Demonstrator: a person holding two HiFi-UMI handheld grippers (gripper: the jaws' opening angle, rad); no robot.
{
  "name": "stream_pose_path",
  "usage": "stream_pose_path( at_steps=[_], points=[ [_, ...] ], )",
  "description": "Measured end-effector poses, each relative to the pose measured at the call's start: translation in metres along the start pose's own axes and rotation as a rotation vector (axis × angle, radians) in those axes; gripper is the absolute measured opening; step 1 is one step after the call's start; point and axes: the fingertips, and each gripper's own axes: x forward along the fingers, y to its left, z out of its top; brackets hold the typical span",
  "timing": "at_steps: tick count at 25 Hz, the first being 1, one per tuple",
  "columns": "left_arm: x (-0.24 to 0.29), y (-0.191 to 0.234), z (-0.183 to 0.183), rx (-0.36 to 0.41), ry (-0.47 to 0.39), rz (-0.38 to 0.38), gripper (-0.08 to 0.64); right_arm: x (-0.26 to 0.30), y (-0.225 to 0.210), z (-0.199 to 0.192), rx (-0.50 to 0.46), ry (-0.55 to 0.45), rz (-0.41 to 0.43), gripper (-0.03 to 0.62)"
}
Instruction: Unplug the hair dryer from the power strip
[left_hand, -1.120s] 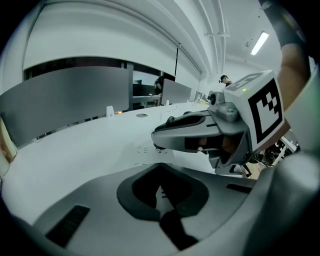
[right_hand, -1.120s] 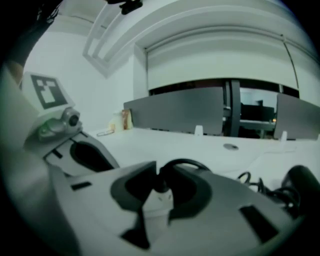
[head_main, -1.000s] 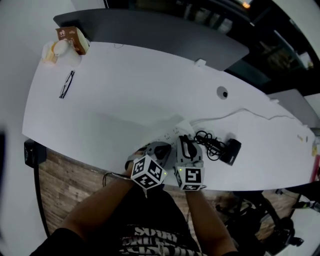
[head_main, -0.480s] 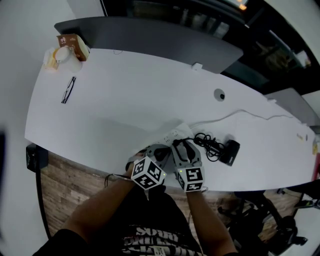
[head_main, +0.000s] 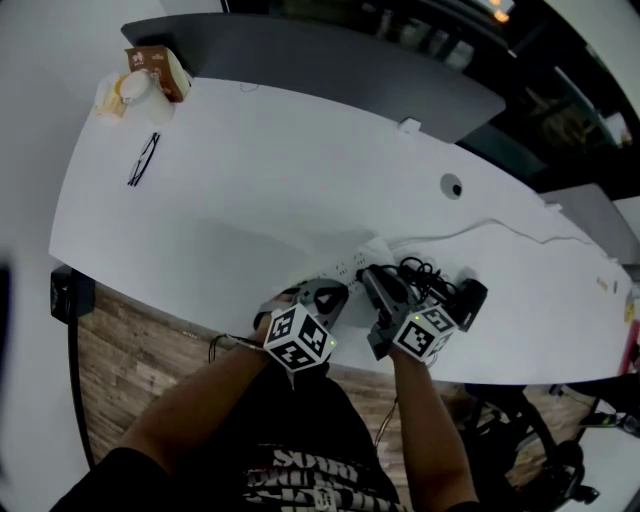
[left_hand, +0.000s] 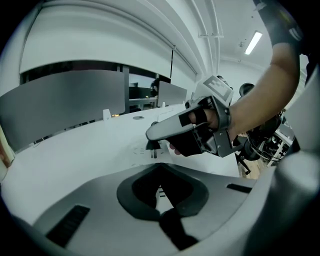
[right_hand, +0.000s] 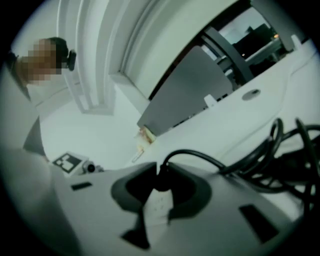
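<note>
The white power strip (head_main: 350, 266) lies near the table's front edge. My left gripper (head_main: 325, 295) bears down on its near end, jaws closed over it; the strip's sockets (left_hand: 160, 192) show between the pads. My right gripper (head_main: 378, 275) is rolled to the right and has just been closing, with the black plug (right_hand: 160, 181) between its jaws. In the left gripper view the plug (left_hand: 152, 145) hangs at the right gripper's tip (left_hand: 152, 134), prongs bare above the strip. The coiled black cord (head_main: 420, 275) runs to the black hair dryer (head_main: 467, 300) on the right.
A pair of glasses (head_main: 143, 160) and a carton with cups (head_main: 145, 80) sit at the far left. A cable hole (head_main: 452, 186) and a thin white cable (head_main: 500, 225) lie behind the dryer. A grey partition (head_main: 350, 70) lines the table's back.
The right gripper opened wide over the strip, then closed, rolled and swung to the right with the plug. The left gripper has kept still.
</note>
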Motion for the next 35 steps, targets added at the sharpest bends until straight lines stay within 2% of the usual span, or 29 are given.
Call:
stream_pose_path(
  at_steps=[5,9,12,14,17,21,27,32,35],
  points=[
    [-0.004,0.006,0.003,-0.043,-0.038,0.023,0.026,-0.013,0.005,0.007,0.065,-0.068,-0.003,0.084],
    [-0.004,0.004,0.006,-0.054,-0.051,-0.007,0.025,-0.013,0.004,-0.008,0.135,-0.077,-0.009,0.083],
    [-0.003,0.003,0.007,-0.059,-0.044,-0.02,0.025,-0.011,0.001,-0.013,0.151,-0.089,-0.033,0.083],
    [-0.005,0.005,0.008,-0.102,-0.055,-0.039,0.026,-0.009,0.001,-0.014,0.145,-0.092,-0.052,0.083],
    [-0.022,0.016,0.005,-0.245,-0.073,-0.055,0.025,-0.007,0.002,-0.014,0.137,-0.101,-0.07,0.083],
    [-0.051,0.022,-0.006,-0.382,-0.079,-0.094,0.025,-0.004,0.001,-0.012,0.11,-0.115,-0.097,0.084],
    [-0.046,-0.002,0.001,-0.38,-0.147,-0.149,0.026,-0.004,0.004,-0.012,-0.064,-0.082,-0.149,0.095],
    [-0.043,-0.005,0.001,-0.488,-0.226,-0.125,0.026,-0.01,0.009,-0.014,-0.141,-0.053,-0.156,0.095],
    [-0.044,0.0,0.001,-0.55,-0.269,-0.124,0.026,-0.012,0.01,-0.014,-0.129,-0.059,-0.16,0.094]
  ],
)
